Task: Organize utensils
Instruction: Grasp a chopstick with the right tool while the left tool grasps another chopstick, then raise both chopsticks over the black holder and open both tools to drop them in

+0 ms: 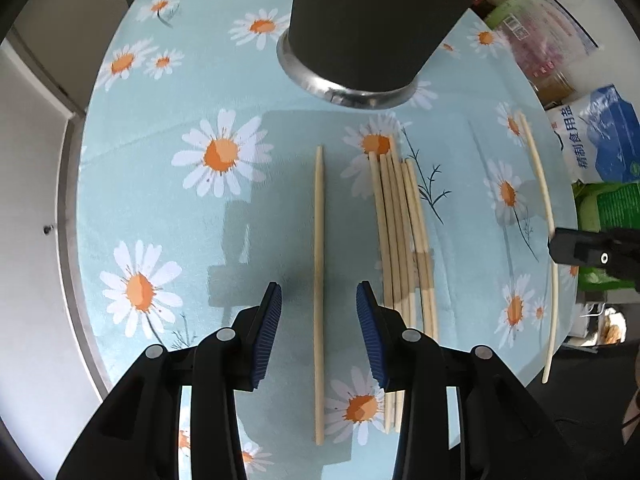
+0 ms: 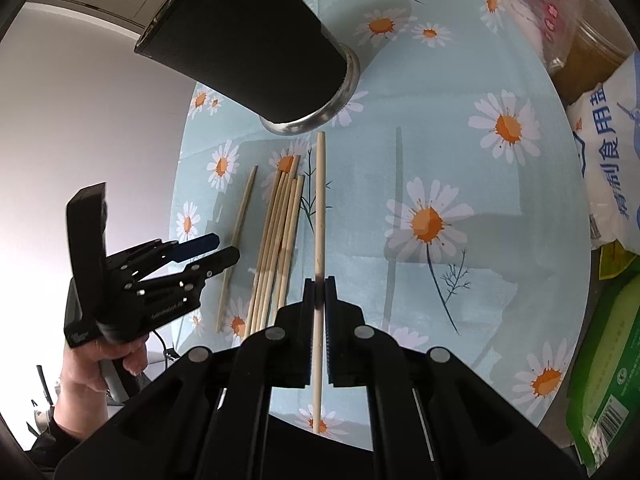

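Note:
Several pale wooden chopsticks lie on the daisy-print tablecloth (image 1: 248, 224). My left gripper (image 1: 319, 300) is open, its blue pads either side of a single chopstick (image 1: 319, 264) lying on the cloth. A bundle of chopsticks (image 1: 402, 240) lies just right of it. My right gripper (image 2: 319, 292) is shut on one chopstick (image 2: 319, 200), held lifted above the cloth; this chopstick shows at the right in the left wrist view (image 1: 540, 184). A tall black holder with a steel base (image 1: 360, 32) stands behind; it also shows in the right wrist view (image 2: 256, 48).
Salt bags and green packets (image 2: 608, 168) crowd the table's right edge, with jars behind (image 1: 536, 12). The left gripper and the hand holding it show in the right wrist view (image 2: 152, 276). A white wall and cabinet lie left of the table.

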